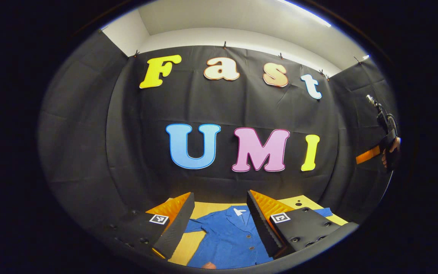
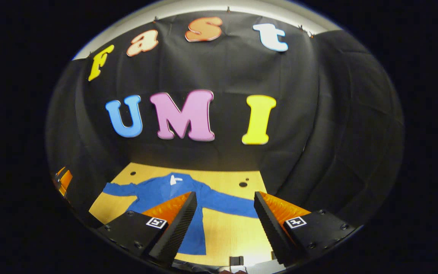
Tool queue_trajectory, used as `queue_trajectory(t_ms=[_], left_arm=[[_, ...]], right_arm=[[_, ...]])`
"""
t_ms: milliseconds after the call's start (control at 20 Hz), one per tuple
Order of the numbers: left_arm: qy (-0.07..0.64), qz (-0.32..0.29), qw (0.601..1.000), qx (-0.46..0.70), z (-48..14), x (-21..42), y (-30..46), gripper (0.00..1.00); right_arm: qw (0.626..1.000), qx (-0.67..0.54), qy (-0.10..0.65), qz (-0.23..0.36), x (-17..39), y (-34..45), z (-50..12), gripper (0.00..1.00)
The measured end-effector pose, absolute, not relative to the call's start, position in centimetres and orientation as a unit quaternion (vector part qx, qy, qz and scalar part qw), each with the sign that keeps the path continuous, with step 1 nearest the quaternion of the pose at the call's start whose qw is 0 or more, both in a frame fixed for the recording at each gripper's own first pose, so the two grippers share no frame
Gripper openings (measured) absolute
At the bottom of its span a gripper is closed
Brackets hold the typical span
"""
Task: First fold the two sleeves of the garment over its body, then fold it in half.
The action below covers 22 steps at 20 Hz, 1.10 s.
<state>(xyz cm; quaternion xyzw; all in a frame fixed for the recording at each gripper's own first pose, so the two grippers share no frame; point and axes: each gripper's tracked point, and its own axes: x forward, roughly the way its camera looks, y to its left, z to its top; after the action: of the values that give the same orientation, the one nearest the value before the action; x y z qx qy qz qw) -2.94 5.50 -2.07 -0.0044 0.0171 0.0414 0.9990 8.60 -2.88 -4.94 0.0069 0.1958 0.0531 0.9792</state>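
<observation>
Left gripper (image 1: 219, 219): fingers spread wide, holding nothing, raised above the near part of the shirt and aimed toward its collar.
Right gripper (image 2: 224, 217): also wide apart and empty, hovering over the shirt's right sleeve; in the left gripper view it appears far off at the right edge (image 1: 371, 154), held by a hand (image 1: 392, 150).
Blue button-front shirt (image 2: 165, 190): lies flat, front up, on the wooden table (image 2: 234, 232), collar toward the wall, both sleeves stretched outward.
Right sleeve (image 2: 230, 205): runs out across bare table between the right gripper's fingers as seen from its camera.
Left sleeve (image 2: 118, 188): reaches toward the table's other edge, near the left gripper (image 2: 63, 179).
Stage: by my reading nothing is folded yet; the first sleeve fold comes next.
Doing it well: pinch each sleeve near the cuff, take one layer only, lift just enough to clear the table, and lay it across the chest without dragging the body askew.
</observation>
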Motion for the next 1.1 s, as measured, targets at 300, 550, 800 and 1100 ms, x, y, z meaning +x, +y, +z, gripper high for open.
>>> queue_trajectory(t_ms=[300, 550, 800, 1100], left_arm=[[0.045, 0.093, 0.995, 0.000, -4.2, -2.3, 6.7, 0.80], [0.086, 0.151, 0.985, 0.016, -5.5, 0.9, 7.5, 0.80], [0.134, 0.186, 0.973, 0.001, -6.9, 5.7, 5.6, 0.80], [0.171, 0.183, 0.968, -0.015, -8.4, 9.2, 2.8, 0.80]], right_arm=[[0.918, 0.032, 0.394, 0.010, 17.2, -9.5, -17.7, 1.00], [0.831, 0.022, 0.556, -0.001, 22.4, -14.7, -29.7, 0.98], [0.755, 0.070, 0.651, -0.032, 26.3, -18.1, -40.6, 0.97], [0.727, 0.106, 0.675, -0.066, 29.0, -21.0, -47.5, 0.95]])
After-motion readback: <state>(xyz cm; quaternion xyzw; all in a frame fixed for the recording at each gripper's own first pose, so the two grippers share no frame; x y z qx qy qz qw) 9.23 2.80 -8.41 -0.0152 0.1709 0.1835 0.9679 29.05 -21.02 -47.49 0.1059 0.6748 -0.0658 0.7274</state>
